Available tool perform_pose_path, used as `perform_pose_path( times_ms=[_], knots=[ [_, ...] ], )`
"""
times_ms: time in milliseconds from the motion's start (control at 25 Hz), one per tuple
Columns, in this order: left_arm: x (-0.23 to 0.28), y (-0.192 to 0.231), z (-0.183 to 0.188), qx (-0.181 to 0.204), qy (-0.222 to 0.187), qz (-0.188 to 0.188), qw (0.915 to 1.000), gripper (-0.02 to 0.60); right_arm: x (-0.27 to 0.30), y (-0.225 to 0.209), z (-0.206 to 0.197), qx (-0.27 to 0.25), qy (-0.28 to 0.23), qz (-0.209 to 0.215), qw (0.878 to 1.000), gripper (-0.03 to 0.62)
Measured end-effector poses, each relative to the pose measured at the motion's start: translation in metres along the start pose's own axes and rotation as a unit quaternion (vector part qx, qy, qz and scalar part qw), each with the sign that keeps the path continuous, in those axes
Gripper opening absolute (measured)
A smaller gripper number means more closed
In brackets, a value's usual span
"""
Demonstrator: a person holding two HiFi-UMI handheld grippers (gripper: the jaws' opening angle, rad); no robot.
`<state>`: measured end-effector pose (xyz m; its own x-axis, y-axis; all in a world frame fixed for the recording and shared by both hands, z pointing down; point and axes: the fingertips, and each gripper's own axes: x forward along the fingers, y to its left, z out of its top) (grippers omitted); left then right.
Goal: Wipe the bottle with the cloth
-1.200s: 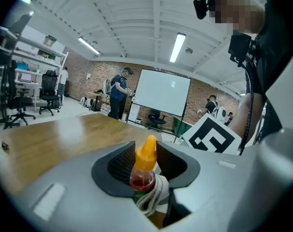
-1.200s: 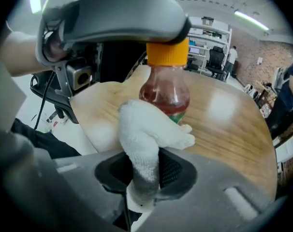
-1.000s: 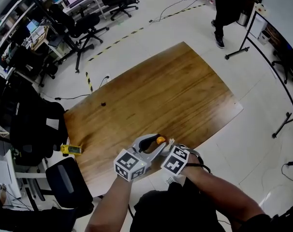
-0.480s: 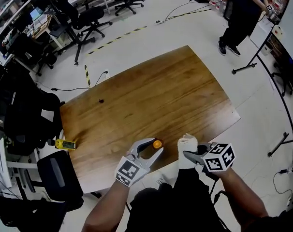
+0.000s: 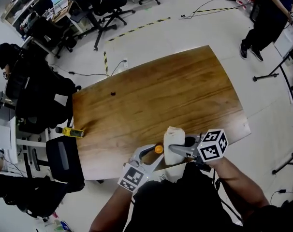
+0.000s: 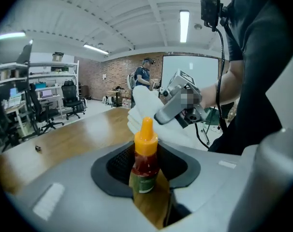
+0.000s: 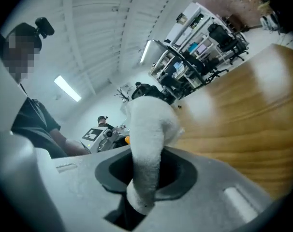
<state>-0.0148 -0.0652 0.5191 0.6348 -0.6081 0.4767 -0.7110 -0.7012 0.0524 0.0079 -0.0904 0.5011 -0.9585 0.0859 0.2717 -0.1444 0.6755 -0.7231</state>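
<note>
Orange cap (image 6: 146, 135), red body, green label (image 6: 143, 182) on the bottle (image 6: 145, 162) between the left gripper's (image 5: 152, 154) grey jaws. White cloth (image 7: 146, 139) in the right gripper (image 5: 178, 149); its cube (image 5: 212, 145) shows black-and-white squares. Beneath them, a brown wood-grain table (image 5: 175, 93).

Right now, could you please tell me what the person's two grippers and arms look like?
The left gripper and the right gripper both have light grey moulded bodies with dark grey jaw pads. Each carries a white cube printed with black square markers. A black cable hangs under the right one. The person wears a dark short-sleeved top, and the forearms are bare.
</note>
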Motion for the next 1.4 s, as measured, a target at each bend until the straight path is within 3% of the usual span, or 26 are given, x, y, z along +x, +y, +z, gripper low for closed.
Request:
perform_pose_path(
  times_ms=[200, 360, 480, 760, 960, 1120, 1320, 1400],
  knots=[
    [-0.003, -0.002, 0.000, -0.011, -0.002, 0.010, 0.9999, 0.155, 0.021, -0.007, 0.000, -0.017, 0.055, 0.036, 0.998, 0.077],
    [0.000, -0.003, 0.002, -0.016, -0.002, 0.026, 0.9995, 0.153, 0.025, -0.026, -0.011, -0.031, 0.102, 0.036, 0.994, 0.077],
    [-0.003, -0.002, 0.005, -0.028, -0.006, 0.043, 0.9987, 0.153, 0.029, -0.031, -0.011, -0.019, 0.111, 0.050, 0.992, 0.077],
    [-0.007, 0.004, 0.010, -0.050, -0.028, 0.064, 0.9963, 0.155, 0.044, -0.057, -0.017, 0.007, 0.142, 0.036, 0.989, 0.077],
    [-0.007, 0.002, 0.010, -0.056, -0.033, 0.070, 0.9954, 0.156, 0.053, -0.070, -0.030, -0.024, 0.187, 0.004, 0.982, 0.077],
    [-0.007, 0.002, 0.015, -0.048, -0.022, 0.067, 0.9964, 0.156, 0.059, -0.080, -0.037, -0.108, 0.250, -0.035, 0.961, 0.075],
    [-0.006, -0.001, 0.014, -0.049, -0.023, 0.073, 0.9958, 0.156, 0.067, -0.093, -0.054, -0.240, 0.349, -0.056, 0.904, 0.075],
    [-0.005, -0.001, 0.012, -0.047, -0.021, 0.072, 0.9961, 0.156, 0.067, -0.094, -0.054, -0.250, 0.371, -0.033, 0.894, 0.075]
  ],
)
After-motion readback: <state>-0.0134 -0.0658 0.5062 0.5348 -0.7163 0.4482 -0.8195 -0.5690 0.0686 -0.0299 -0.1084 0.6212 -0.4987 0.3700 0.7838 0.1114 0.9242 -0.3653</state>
